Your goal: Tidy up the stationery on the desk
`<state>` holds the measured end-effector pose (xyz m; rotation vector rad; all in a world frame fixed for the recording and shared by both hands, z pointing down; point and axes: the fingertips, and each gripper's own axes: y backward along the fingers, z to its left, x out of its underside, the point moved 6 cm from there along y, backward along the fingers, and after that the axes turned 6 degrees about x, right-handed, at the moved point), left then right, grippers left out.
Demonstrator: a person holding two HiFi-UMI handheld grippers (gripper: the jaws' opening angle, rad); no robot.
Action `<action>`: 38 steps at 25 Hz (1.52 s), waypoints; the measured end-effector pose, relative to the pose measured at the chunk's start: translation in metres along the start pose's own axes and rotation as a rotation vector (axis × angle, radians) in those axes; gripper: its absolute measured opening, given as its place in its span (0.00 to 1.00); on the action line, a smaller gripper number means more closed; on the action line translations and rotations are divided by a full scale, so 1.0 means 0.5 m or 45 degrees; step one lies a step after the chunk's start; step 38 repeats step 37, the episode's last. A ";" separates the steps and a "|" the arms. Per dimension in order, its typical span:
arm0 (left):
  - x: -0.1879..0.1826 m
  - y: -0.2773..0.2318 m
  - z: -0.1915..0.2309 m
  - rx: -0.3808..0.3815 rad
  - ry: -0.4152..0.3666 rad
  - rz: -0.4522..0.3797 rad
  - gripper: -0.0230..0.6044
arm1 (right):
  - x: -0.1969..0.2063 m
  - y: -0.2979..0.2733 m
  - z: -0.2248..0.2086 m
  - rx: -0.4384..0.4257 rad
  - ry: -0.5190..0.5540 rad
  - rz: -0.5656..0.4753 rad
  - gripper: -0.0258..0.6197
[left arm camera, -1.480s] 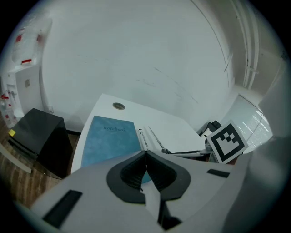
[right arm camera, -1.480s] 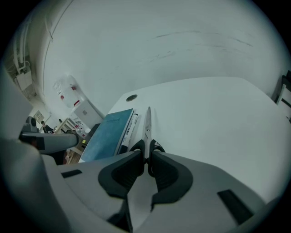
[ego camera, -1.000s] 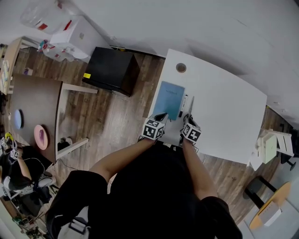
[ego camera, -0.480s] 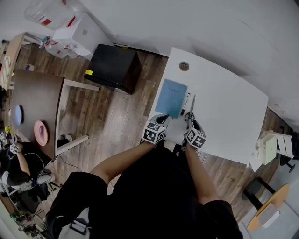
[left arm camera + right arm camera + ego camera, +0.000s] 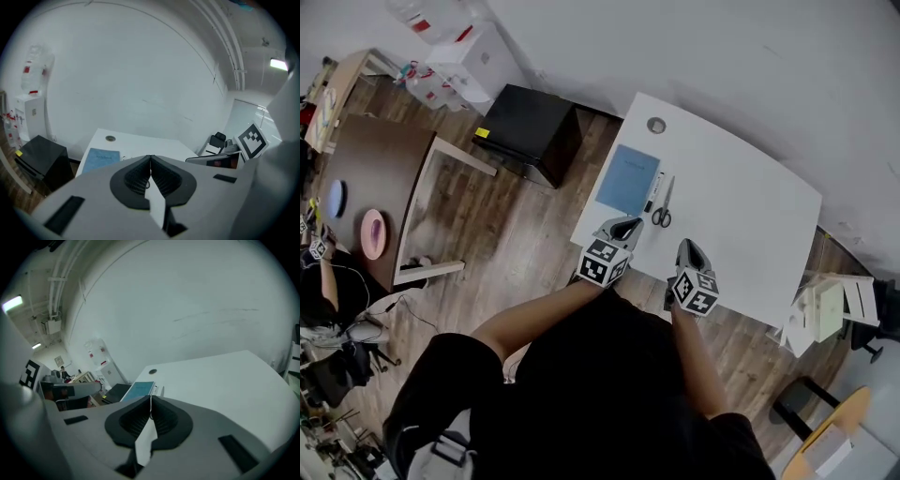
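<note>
On the white desk [image 5: 741,206] a blue notebook [image 5: 628,180] lies flat, with a black-and-white marker pen [image 5: 653,192] and a pair of scissors [image 5: 664,210] side by side just to its right. My left gripper [image 5: 630,223] hovers near the desk's front edge below the notebook, shut and empty. My right gripper [image 5: 684,245] hangs beside it, below the scissors; its jaws have just closed with nothing between them. In the left gripper view the shut jaws [image 5: 150,157] point over the notebook [image 5: 101,157]. The right gripper view shows shut jaws [image 5: 151,397] and the notebook [image 5: 140,390] beyond.
A round cable hole [image 5: 656,125] sits at the desk's far corner. A black cabinet [image 5: 530,141] stands left of the desk, a brown table [image 5: 375,178] further left, white boxes [image 5: 473,56] by the wall. A white chair [image 5: 830,305] is at the right.
Both grippers have drawn back from the stationery toward the desk's front edge and risen. The scissors, under the right gripper before, now lie free beside the pen.
</note>
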<state>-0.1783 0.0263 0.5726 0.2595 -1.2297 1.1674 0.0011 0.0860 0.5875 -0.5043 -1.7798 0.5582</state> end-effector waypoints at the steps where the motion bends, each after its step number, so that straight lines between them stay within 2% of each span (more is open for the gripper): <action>1: -0.006 0.011 -0.036 -0.008 -0.033 -0.031 0.06 | -0.006 0.033 0.001 -0.033 0.031 -0.033 0.09; 4: -0.011 0.050 -0.158 -0.028 -0.105 -0.115 0.06 | -0.023 0.144 0.002 -0.109 0.120 -0.143 0.09; 8: 0.019 0.102 -0.325 -0.043 -0.143 -0.213 0.06 | -0.012 0.298 -0.009 -0.162 0.149 -0.278 0.09; 14: 0.069 0.164 -0.527 -0.064 -0.128 -0.301 0.06 | 0.054 0.481 -0.025 -0.190 0.221 -0.348 0.09; 17: 0.078 0.189 -0.603 -0.062 -0.198 -0.324 0.06 | 0.080 0.545 -0.035 -0.182 0.227 -0.366 0.09; 20: 0.067 0.195 -0.648 -0.082 -0.343 -0.358 0.06 | 0.081 0.579 -0.042 -0.174 0.266 -0.424 0.09; 22: 0.072 0.197 -0.670 -0.083 -0.390 -0.356 0.06 | 0.089 0.596 -0.050 -0.168 0.268 -0.446 0.09; 27: 0.071 0.204 -0.700 -0.104 -0.412 -0.367 0.06 | 0.083 0.633 -0.058 -0.169 0.282 -0.494 0.09; 38: 0.081 0.191 -0.759 -0.044 -0.442 -0.375 0.06 | 0.091 0.681 -0.086 -0.134 0.296 -0.542 0.09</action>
